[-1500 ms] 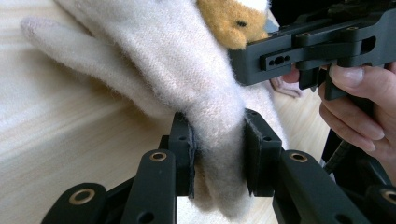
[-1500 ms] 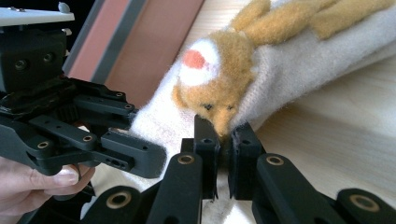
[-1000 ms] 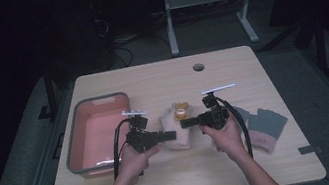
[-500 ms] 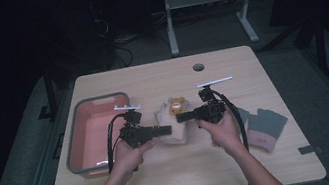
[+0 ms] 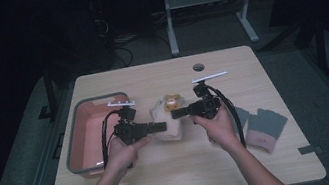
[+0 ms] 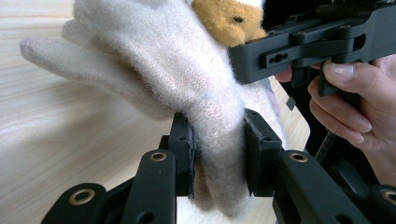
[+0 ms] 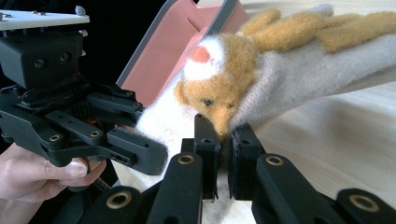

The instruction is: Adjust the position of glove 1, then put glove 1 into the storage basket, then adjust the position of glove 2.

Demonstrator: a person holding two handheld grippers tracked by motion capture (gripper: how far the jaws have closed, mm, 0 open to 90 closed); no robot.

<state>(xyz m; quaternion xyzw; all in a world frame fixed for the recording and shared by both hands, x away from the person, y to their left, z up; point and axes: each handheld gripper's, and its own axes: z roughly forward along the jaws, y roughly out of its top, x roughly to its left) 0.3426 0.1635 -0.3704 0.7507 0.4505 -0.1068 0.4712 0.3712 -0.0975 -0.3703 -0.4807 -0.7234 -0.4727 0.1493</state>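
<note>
1. The cream glove (image 5: 166, 122), a fuzzy knitted one with a tan bear figure (image 5: 173, 102) sewn on it, sits just right of the pink bin (image 5: 89, 135) on the wooden table (image 5: 177, 181), held between the two grippers.
2. The left gripper (image 5: 160, 126) comes at the cream glove from the bin side. In the left gripper view its jaws are clamped together on a fold of the glove's cuff end (image 6: 219, 154), the wool bunching between the pads.
3. The right gripper (image 5: 177, 113) meets the cream glove from the side away from the bin. In the right gripper view its jaws are pinched nearly together on the glove's edge just under the bear's face (image 7: 219, 100).
4. In the right gripper view the glove's fingers (image 7: 327, 56) hang clear above the tabletop, tan on the upper side and cream below, and the pink bin shows behind the bear.
5. A hand (image 5: 123, 152) grips the left gripper right beside the bin's near corner; another hand (image 5: 219, 126) grips the right gripper on the far side of the glove from the bin.
6. A pair of grey gloves with pink cuffs (image 5: 262, 129) lies flat on the table, well apart from the bin, beyond the right hand.
7. A grey round cap (image 5: 198, 67) is set in the tabletop beyond the cream glove, farther from the person than the bin.
</note>
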